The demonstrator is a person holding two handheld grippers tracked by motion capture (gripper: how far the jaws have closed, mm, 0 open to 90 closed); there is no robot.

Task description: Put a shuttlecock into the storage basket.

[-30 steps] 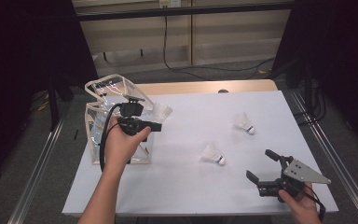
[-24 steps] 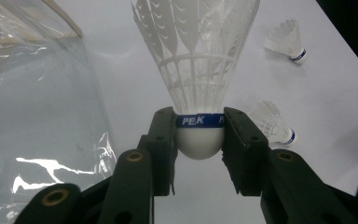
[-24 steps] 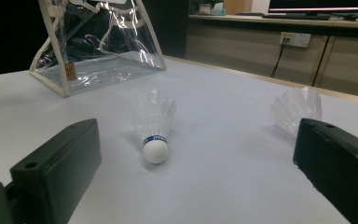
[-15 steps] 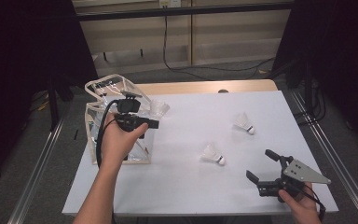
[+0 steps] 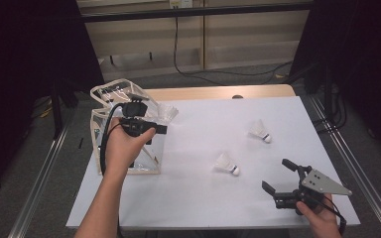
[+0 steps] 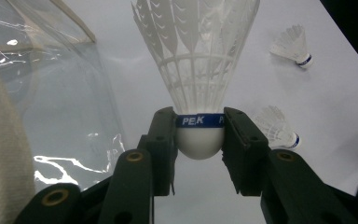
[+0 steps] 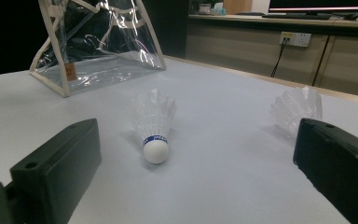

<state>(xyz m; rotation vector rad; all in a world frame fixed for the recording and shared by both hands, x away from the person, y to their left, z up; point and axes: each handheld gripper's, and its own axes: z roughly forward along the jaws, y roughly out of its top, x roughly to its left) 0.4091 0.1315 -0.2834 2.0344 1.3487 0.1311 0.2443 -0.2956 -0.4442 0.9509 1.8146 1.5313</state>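
Shuttlecock [image 6: 199,88], white with a blue band round its cork, sits clamped between the fingers of the left gripper [image 6: 199,135], both pads pressing on the cork and the feathers pointing away from the camera. In the high view that left gripper [image 5: 164,118] hangs at about ten o'clock on the white surface [image 5: 198,198], right beside the clear plastic bag [image 5: 104,99] with its pale trim, the feather skirt showing just past the bag's top edge. Two more shuttlecocks lie on the surface: a middle shuttlecock [image 5: 226,164] near the centre, and a far shuttlecock [image 5: 259,131] at about two o'clock, well apart from each other. The right gripper [image 5: 279,175] rests low at about five o'clock, its fingers spread wide with nothing between them; in the right gripper view the middle shuttlecock [image 7: 154,123] lies ahead of it, cork toward the camera.
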